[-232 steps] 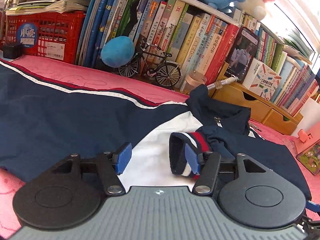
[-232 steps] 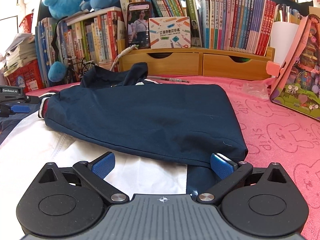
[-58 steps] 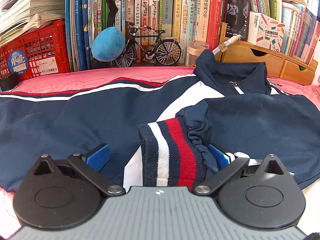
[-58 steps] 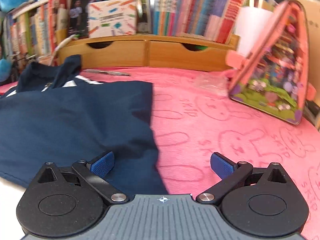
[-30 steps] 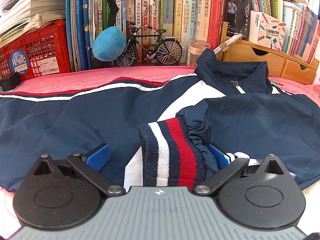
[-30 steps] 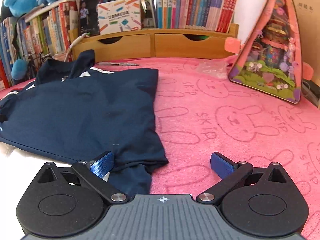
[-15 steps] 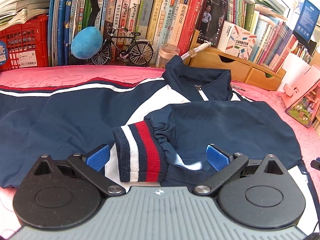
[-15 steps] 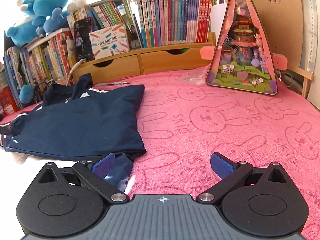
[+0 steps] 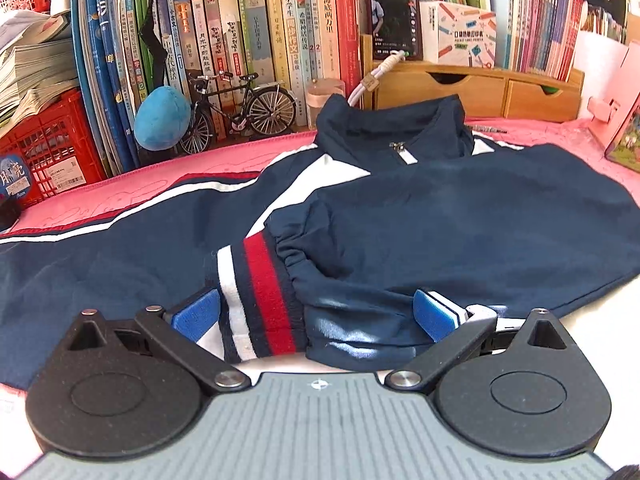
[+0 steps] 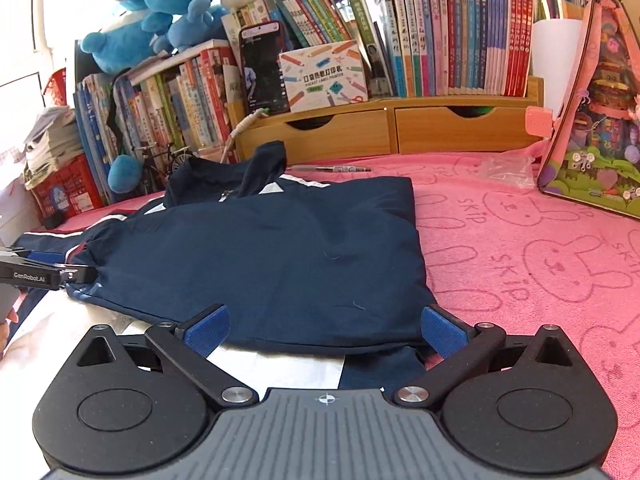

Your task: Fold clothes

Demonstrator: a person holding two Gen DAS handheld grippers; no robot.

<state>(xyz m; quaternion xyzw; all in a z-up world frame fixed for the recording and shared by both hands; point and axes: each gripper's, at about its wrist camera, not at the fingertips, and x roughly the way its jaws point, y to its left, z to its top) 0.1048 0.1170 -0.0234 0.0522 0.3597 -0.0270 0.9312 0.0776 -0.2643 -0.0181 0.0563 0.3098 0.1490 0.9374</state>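
— Where's the jacket [image 9: 460, 216]?
— Flat on the pink blanket [image 10: 540, 264], one sleeve folded across.
— Grippers?
— My left gripper [image 9: 316, 312] gapes around the striped cuff [image 9: 256, 296]; my right gripper [image 10: 324, 326] gapes over the hem.

Both wrist cameras sit low and close over the jacket [image 9: 460, 220], facing the bookshelf [image 10: 460, 32].

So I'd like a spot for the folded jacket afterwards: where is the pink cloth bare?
The bare stretch of pink cloth lies between the jacket, the wooden drawers and the pink toy house; only a pen and a clear bag lie near its back. The bookshelf side, with the model bicycle and red crate, is crowded.
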